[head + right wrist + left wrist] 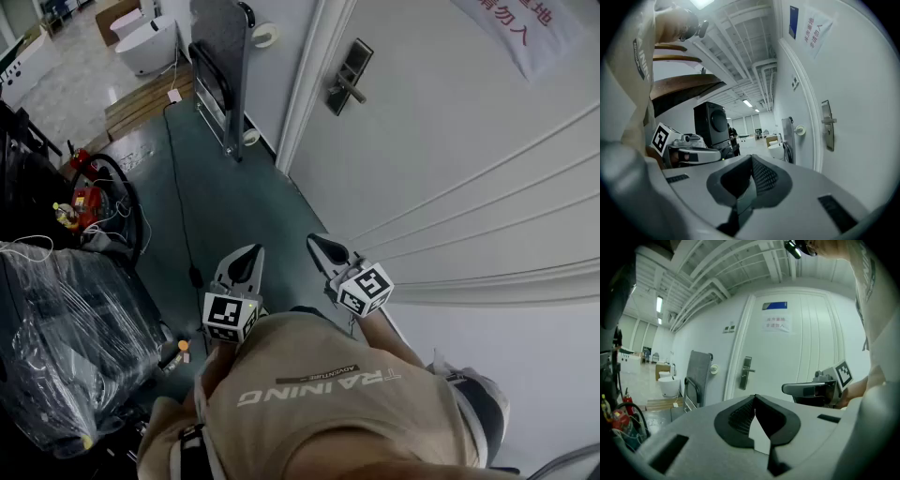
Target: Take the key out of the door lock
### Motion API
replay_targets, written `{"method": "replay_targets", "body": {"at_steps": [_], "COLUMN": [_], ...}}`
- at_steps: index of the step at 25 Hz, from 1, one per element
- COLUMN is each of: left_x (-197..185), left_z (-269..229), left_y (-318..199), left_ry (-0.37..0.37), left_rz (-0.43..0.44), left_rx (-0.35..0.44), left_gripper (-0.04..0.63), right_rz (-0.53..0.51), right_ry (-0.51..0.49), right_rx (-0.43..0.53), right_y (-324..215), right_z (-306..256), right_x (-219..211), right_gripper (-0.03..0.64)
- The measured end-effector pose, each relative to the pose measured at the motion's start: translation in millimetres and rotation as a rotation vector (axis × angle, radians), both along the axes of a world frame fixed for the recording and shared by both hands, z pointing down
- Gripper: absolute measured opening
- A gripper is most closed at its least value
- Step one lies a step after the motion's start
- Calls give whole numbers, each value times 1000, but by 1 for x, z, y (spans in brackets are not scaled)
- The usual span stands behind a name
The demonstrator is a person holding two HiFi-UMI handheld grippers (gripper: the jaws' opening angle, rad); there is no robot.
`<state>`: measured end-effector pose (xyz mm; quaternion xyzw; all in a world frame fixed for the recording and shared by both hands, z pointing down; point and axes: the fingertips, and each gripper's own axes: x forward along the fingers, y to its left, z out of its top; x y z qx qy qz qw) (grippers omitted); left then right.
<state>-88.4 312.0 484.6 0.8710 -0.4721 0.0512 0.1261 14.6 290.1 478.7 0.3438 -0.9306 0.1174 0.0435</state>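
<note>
The dark lock plate with its lever handle sits on the white door, far ahead of both grippers. It also shows as the lock plate in the left gripper view and the lock plate in the right gripper view. No key can be made out at this distance. My left gripper and right gripper are held side by side near my chest, well short of the door. In its own view the left gripper has its jaws together with nothing in them. The right gripper is likewise shut and holds nothing.
A grey panel on a metal frame stands left of the door frame. A black cable runs over the green floor. A plastic-wrapped black machine and red gear crowd the left side. A white tub stands far back.
</note>
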Motion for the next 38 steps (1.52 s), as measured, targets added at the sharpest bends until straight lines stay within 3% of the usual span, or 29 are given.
{"method": "replay_targets", "body": {"at_steps": [8, 17, 23, 26, 29, 32, 38], "left_x": [-10, 63, 83, 87, 98, 108, 107], "left_z": [11, -1, -8, 11, 13, 10, -8], "left_y": [-29, -80, -107, -121, -118, -131, -156], "left_ry": [-20, -23, -70, -127, -97, -91, -121], "left_rz": [-30, 47, -19, -89, -108, -96, -78], "left_rx": [6, -10, -58, -73, -100, -89, -32], "left_gripper": [6, 6, 6, 6, 6, 6, 6], "right_rz": [56, 123, -16, -8, -65, -132, -72], "right_ry": [34, 96, 55, 6, -53, -3, 24], "right_rx": [66, -27, 22, -18, -37, -23, 2], "right_y": [-31, -61, -97, -124, -122, -122, -143], "right_z": [-5, 25, 28, 40, 31, 35, 37], "right_x": [5, 86, 90, 88, 81, 84, 102], "right_gripper": [14, 14, 14, 15, 15, 15, 15]}}
